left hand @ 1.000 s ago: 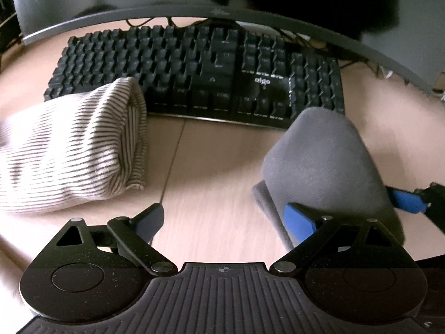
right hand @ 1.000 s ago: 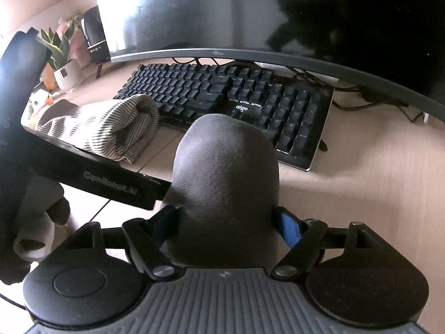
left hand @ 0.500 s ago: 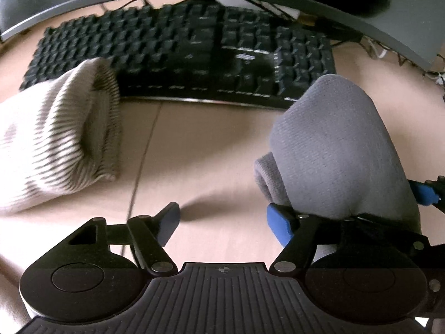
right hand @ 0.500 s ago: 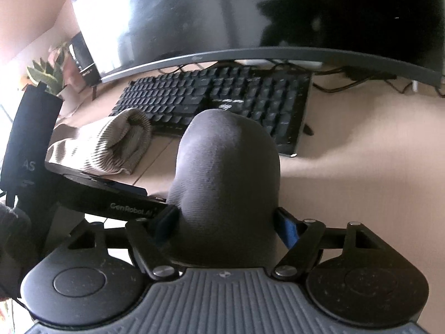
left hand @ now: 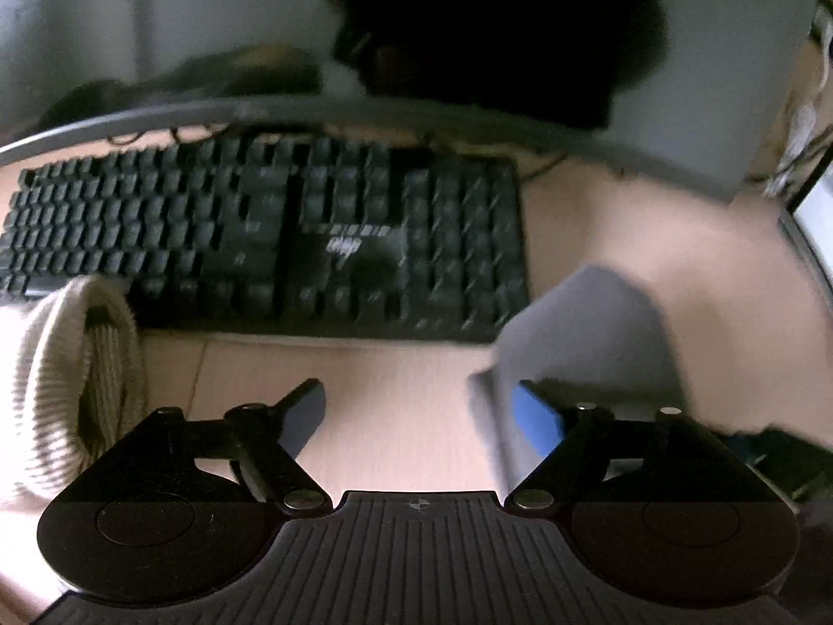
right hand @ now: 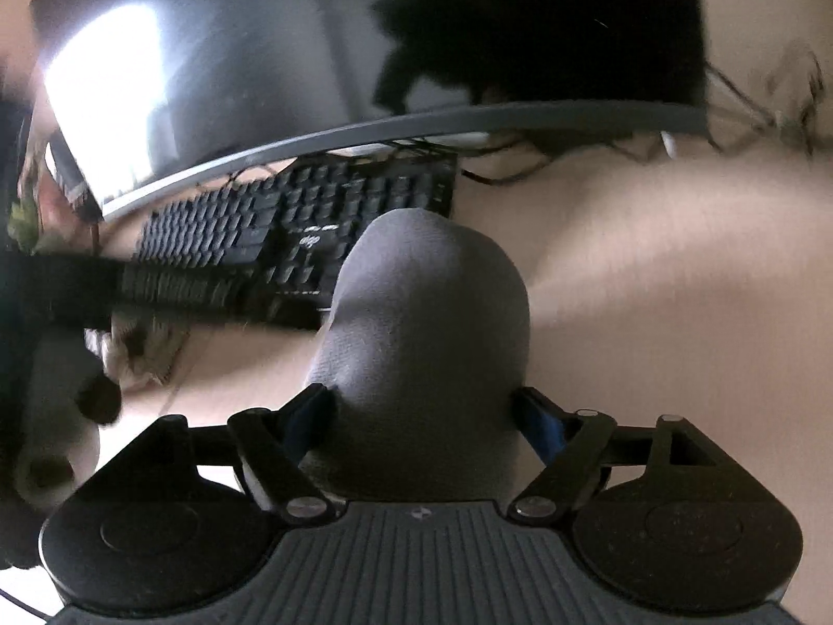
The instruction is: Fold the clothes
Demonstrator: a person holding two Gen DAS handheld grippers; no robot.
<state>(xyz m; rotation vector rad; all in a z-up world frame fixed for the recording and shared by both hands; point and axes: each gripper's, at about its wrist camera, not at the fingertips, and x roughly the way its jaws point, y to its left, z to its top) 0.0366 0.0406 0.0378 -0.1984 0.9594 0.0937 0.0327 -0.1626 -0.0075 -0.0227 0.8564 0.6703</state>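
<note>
While the right tool (right hand: 424,414) stays clamped on the grey folded garment (right hand: 427,323), one finger pressed to each flank, the bundle stands upright between them over the pale wooden surface (right hand: 651,312), its rounded top in front of the black keyboard (right hand: 291,229). Left tool (left hand: 421,411): fingers apart, jaws just reopened, bare surface between them. Its blue-padded right finger (left hand: 539,416) lies against the left edge of the grey garment; contact cannot be judged through the blur. The striped cream garment (left hand: 67,380) lies rolled on the surface at left, its end touching the keyboard's near edge. A curved monitor (right hand: 260,78) stands behind the keyboard. Cables (right hand: 755,109) trail on the surface behind the monitor's right end. Left-wrist view heavily blurred.
</note>
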